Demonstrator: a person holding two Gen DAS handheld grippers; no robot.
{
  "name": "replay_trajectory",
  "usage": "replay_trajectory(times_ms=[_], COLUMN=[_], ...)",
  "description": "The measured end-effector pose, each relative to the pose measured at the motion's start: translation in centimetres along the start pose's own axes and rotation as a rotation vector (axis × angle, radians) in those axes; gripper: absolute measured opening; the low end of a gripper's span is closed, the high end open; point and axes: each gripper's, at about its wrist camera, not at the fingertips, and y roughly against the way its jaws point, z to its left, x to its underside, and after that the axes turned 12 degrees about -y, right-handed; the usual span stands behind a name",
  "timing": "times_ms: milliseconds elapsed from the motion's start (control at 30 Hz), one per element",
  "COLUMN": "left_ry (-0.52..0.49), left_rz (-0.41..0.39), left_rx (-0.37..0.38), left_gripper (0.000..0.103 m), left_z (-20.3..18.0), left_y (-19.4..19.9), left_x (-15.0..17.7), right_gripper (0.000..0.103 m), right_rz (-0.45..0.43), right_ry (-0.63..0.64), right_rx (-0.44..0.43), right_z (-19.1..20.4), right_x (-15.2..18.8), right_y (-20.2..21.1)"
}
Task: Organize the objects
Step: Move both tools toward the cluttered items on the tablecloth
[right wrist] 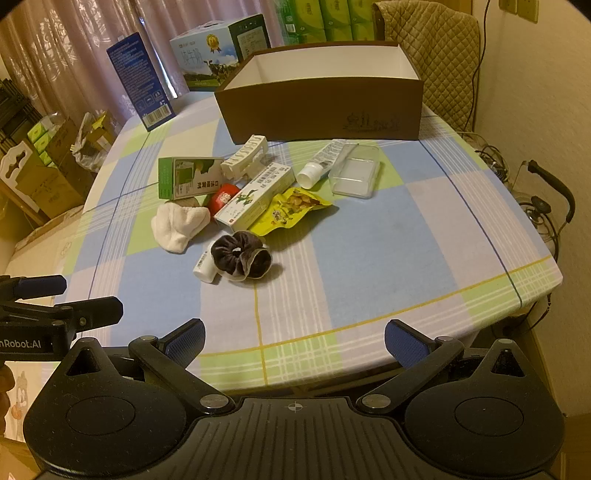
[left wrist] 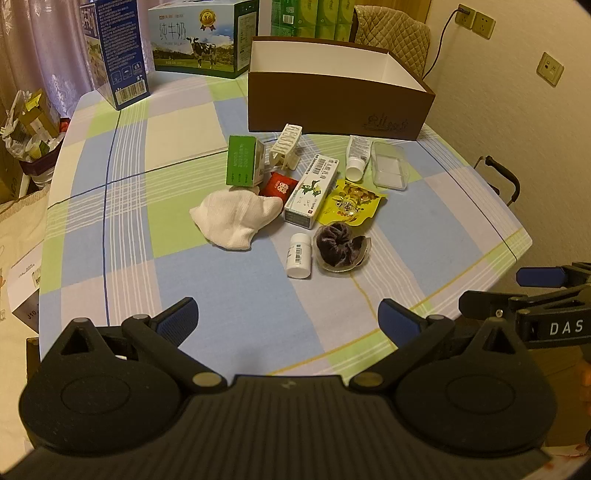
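A pile of small items lies mid-table before an open brown box [left wrist: 340, 107] [right wrist: 321, 107]: a green carton [left wrist: 242, 160] [right wrist: 188, 177], a white sock [left wrist: 236, 218] [right wrist: 179, 223], a red packet [left wrist: 277, 184] [right wrist: 223, 195], a long white medicine box [left wrist: 312, 190] [right wrist: 255, 197], a yellow snack bag [left wrist: 351, 203] [right wrist: 290, 210], a dark scrunchie [left wrist: 341, 247] [right wrist: 240, 260], a white pill bottle [left wrist: 299, 254] [right wrist: 205, 269], a white tube [left wrist: 357, 155] [right wrist: 319, 162], a clear plastic case [left wrist: 389, 166] [right wrist: 356, 173] and a white clip [left wrist: 285, 146] [right wrist: 245, 155]. My left gripper [left wrist: 290, 319] [right wrist: 70, 297] and right gripper [right wrist: 295, 339] [left wrist: 513, 291] both stand open over the near edge, holding nothing.
A checked cloth covers the table [left wrist: 129, 206] [right wrist: 424, 240]. A blue carton [left wrist: 118, 48] [right wrist: 142, 79], a milk box [left wrist: 199, 37] [right wrist: 218, 55] and green tissue packs [left wrist: 314, 16] stand at the back. A padded chair [right wrist: 439, 55] is behind the brown box. Boxes and bags crowd the floor at left.
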Motion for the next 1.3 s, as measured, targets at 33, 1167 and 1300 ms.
replay_trajectory(times_ms=[33, 1167, 1300], left_ry=[0.000, 0.014, 0.017], left_rz=[0.002, 0.015, 0.018], left_rx=[-0.001, -0.001, -0.005], left_gripper=[0.102, 0.102, 0.102], left_z=[-0.1, 0.7, 0.8], left_y=[-0.6, -1.3, -1.5], left_x=[-0.3, -0.9, -1.1], right_gripper=[0.101, 0.101, 0.101], right_rz=[0.000, 0.015, 0.018], right_ry=[0.000, 0.044, 0.046], right_rx=[0.000, -0.019, -0.025], right_z=[0.0, 0.7, 0.7], right_x=[0.0, -1.1, -1.4], right_y=[0.0, -0.7, -0.9])
